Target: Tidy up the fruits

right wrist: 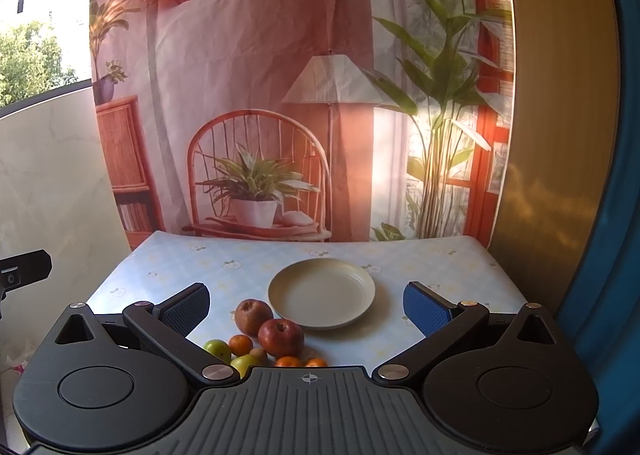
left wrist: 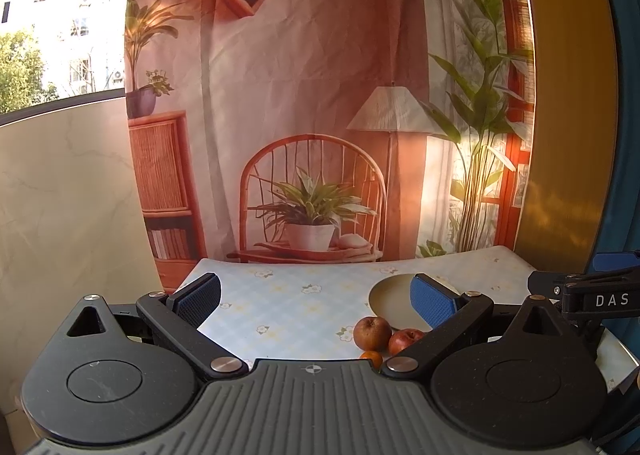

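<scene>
Left gripper (left wrist: 316,297): spread wide, holding nothing.
Right gripper (right wrist: 306,305): likewise released.
Plate (right wrist: 322,293): bare (cream).
Red apple (right wrist: 281,337): beside plate, touching brown apple (right wrist: 253,316).

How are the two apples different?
The brown apple is dull and russet; the red apple is shiny and bright. The brown apple sits farther back and left; the red apple is nearer the camera. Both sit stem-up on the table, touching each other, beside the plate.
</scene>
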`<control>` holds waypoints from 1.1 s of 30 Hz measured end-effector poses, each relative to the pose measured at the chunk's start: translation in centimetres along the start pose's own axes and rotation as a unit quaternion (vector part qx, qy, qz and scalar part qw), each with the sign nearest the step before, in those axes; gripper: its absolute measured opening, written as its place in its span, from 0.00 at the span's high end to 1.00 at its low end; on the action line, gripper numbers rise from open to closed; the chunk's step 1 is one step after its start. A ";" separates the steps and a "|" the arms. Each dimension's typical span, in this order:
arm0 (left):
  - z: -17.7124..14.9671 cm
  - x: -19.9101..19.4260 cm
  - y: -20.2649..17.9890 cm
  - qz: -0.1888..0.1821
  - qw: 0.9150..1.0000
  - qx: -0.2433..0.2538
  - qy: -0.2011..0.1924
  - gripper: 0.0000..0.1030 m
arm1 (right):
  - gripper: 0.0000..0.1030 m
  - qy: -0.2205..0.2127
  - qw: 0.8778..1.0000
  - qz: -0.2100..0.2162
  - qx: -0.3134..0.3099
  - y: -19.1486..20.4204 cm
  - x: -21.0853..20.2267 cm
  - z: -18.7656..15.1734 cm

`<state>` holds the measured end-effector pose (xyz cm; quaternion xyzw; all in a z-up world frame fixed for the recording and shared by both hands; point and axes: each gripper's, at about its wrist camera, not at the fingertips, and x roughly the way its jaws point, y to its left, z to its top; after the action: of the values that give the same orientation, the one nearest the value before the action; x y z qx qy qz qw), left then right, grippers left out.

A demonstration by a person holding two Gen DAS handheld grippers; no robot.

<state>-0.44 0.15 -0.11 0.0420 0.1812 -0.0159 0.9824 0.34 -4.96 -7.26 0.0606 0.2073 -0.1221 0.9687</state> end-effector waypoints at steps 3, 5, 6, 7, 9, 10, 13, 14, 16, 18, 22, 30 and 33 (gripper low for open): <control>0.0 0.0 0.0 0.000 1.000 0.000 0.000 0.01 | 0.00 -0.001 1.000 0.000 0.000 0.0 0.0 0.1; 0.0 0.0 0.0 0.000 1.000 0.000 0.000 0.01 | 0.00 -0.001 1.000 -0.001 -0.001 0.1 0.0 0.1; 0.0 -0.1 -0.1 0.000 1.000 0.000 -0.001 0.01 | 0.00 -0.001 1.000 -0.001 -0.001 0.1 0.0 0.2; 0.0 -0.1 -0.1 0.000 1.000 0.001 -0.001 0.01 | 0.00 -0.001 1.000 -0.002 -0.001 0.1 0.0 0.2; 0.0 -0.1 -0.1 0.000 1.000 0.001 -0.001 0.01 | 0.00 -0.002 1.000 -0.003 -0.002 0.1 0.0 0.3; -0.1 -0.1 -0.1 0.000 1.000 0.001 -0.001 0.01 | 0.00 0.000 1.000 0.000 0.000 -0.1 -0.2 0.1; -0.1 -0.1 -0.1 0.000 1.000 0.000 -0.002 0.01 | 0.00 0.001 1.000 0.001 0.000 -0.1 -0.1 0.2; 0.0 -0.1 -0.1 0.000 1.000 0.001 -0.002 0.01 | 0.00 0.001 1.000 0.001 0.001 -0.1 -0.1 0.3; -0.1 -0.3 -0.2 0.001 1.000 0.000 -0.004 0.01 | 0.00 0.000 1.000 -0.002 0.001 0.0 -0.1 0.1; -0.1 -0.3 -0.1 0.000 1.000 0.000 -0.004 0.01 | 0.00 0.000 1.000 -0.003 0.001 -0.1 -0.2 0.2; -0.1 -0.3 -0.1 -0.001 1.000 0.000 -0.004 0.01 | 0.00 -0.001 1.000 -0.002 0.000 -0.2 -0.3 0.3; -0.1 -0.4 0.0 -0.001 1.000 -0.001 -0.004 0.01 | 0.00 -0.002 1.000 -0.003 0.000 -0.1 -0.3 0.2; 0.0 -0.5 0.1 -0.001 1.000 -0.002 -0.005 0.01 | 0.00 -0.002 1.000 -0.004 0.000 -0.1 -0.2 0.2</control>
<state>-0.89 0.25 0.02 0.0402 0.1768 -0.0163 0.9833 0.19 -5.07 -6.95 0.0595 0.2054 -0.1258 0.9687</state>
